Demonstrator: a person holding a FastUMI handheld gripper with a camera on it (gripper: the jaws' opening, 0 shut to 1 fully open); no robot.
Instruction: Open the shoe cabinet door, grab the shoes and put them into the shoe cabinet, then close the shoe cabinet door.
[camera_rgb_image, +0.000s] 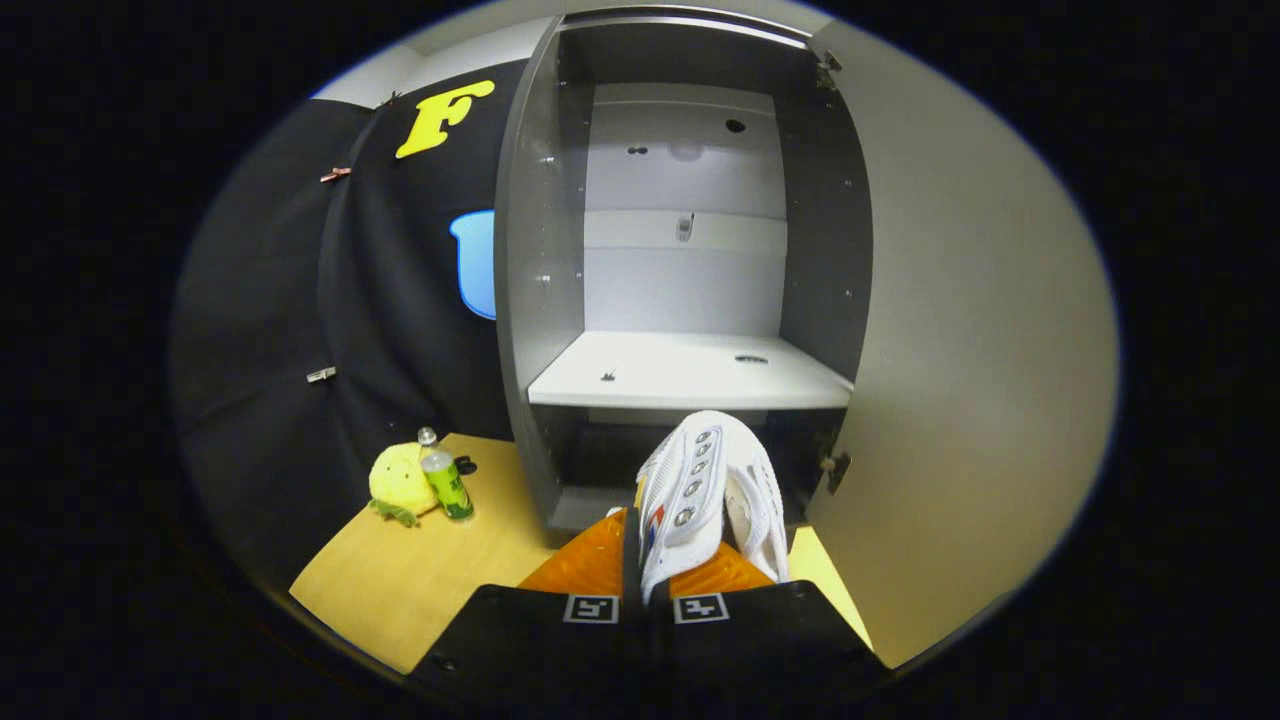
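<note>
The hand-held gripper (648, 575) is pinched narrow on a white sneaker (705, 495), both fingers pressing its sides, the shoe rising toward 12 o'clock just in front of the shoe cabinet (530, 300). On the wooden desk (420, 590), at 10 o'clock from the fingers, a green bottle (446, 482) stands touching a yellow plush toy (400, 485). Beyond the sneaker, the cabinet's white shelf (690, 372) lies bare at 12 o'clock, and the cabinet door (960, 350) stands swung open at 2 o'clock.

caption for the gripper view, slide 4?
Gripper shut on a white shoe, held before the open shoe cabinet, below its bare shelf.
</note>
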